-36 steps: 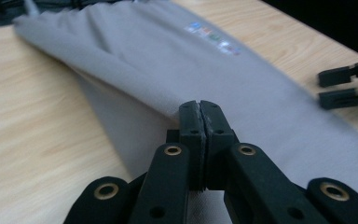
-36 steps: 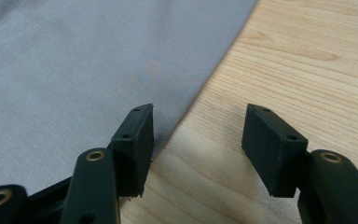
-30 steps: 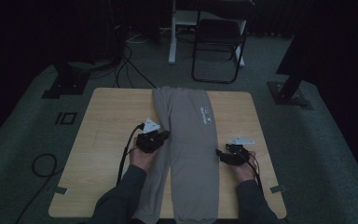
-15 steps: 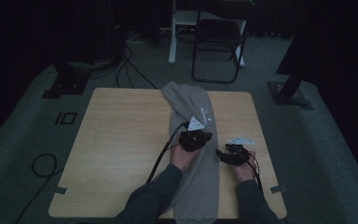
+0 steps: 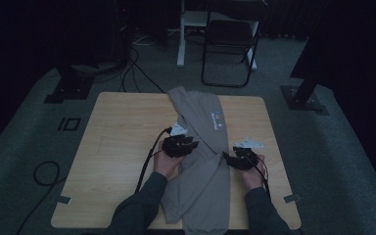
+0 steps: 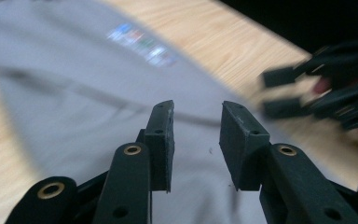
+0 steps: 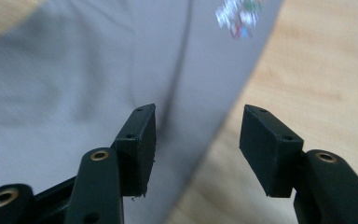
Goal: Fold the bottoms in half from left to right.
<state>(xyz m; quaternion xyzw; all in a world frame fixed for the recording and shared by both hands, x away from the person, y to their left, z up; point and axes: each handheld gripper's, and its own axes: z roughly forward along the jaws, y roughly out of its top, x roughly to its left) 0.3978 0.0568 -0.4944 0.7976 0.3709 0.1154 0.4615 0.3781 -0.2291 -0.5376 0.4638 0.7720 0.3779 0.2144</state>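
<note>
Lying down the middle of the wooden table (image 5: 112, 147), the grey garment (image 5: 203, 161) is seen from the high view, with its near end hanging over the near edge. Its far left side is folded across toward the right. The left gripper (image 5: 180, 145) is held at the cloth's left edge, and the right gripper (image 5: 242, 157) at its right edge. Wide bare wood is left on both sides of the cloth.

From the left gripper view, the left gripper (image 6: 196, 140) is seen partly open after just opening, with nothing pinched; grey cloth lies under it. The right gripper (image 6: 326, 95) is seen blurred, farther off.

From the right gripper view, the right gripper (image 7: 196, 149) is seen open over the cloth's right edge, one jaw above cloth, the other above bare wood.
</note>
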